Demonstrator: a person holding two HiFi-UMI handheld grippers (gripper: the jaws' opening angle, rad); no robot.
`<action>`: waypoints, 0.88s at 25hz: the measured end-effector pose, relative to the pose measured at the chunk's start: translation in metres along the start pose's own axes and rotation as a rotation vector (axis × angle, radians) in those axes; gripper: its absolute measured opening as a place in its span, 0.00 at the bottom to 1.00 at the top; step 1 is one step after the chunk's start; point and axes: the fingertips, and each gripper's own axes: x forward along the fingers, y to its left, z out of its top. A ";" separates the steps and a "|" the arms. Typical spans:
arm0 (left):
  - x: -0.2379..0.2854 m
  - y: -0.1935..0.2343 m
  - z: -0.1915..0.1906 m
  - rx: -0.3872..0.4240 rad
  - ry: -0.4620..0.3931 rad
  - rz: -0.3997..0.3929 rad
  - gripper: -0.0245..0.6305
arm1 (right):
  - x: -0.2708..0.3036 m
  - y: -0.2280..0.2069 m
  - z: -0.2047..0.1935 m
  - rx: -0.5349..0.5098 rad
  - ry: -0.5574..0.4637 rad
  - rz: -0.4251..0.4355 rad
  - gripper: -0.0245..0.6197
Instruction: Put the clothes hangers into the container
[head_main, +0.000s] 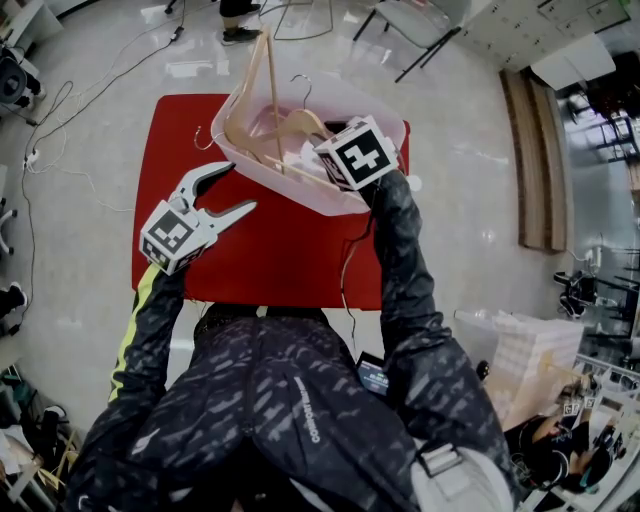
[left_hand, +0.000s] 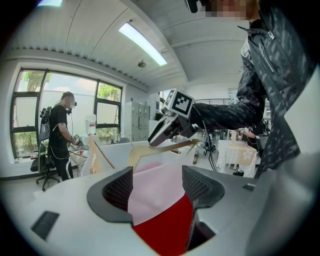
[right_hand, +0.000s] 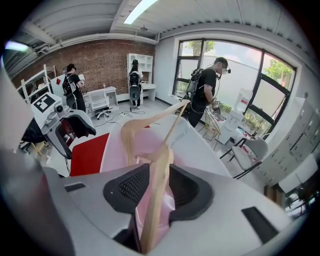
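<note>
Right gripper view: right gripper (right_hand: 159, 172), jaws slack, pads not clamped; a wooden clothes hanger (right_hand: 155, 210) stands between them, its far end down inside the container (right_hand: 112, 150), apparently let go to drop in.

Head view: container, pale pink translucent tub, at the bench's far edge; more wooden hangers (head_main: 262, 110) inside, one leaning up over the rim.

Left gripper (head_main: 240, 188): jaws apart, empty, held above the bench just beside the tub, probably kept clear.

Bench (head_main: 280, 260): red top.

Room: glossy pale floor (head_main: 470, 180), trailing cables (head_main: 60, 110), brick wall, big windows.
</note>
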 end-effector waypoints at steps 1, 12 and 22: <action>0.000 -0.001 0.000 0.000 -0.001 0.001 0.48 | -0.001 0.000 -0.001 0.004 -0.003 -0.004 0.22; -0.002 0.004 0.010 -0.047 -0.051 0.032 0.48 | -0.025 -0.007 0.005 0.002 -0.120 -0.116 0.10; 0.012 -0.037 0.031 -0.068 -0.048 -0.025 0.43 | -0.048 0.027 -0.019 0.018 -0.190 -0.047 0.08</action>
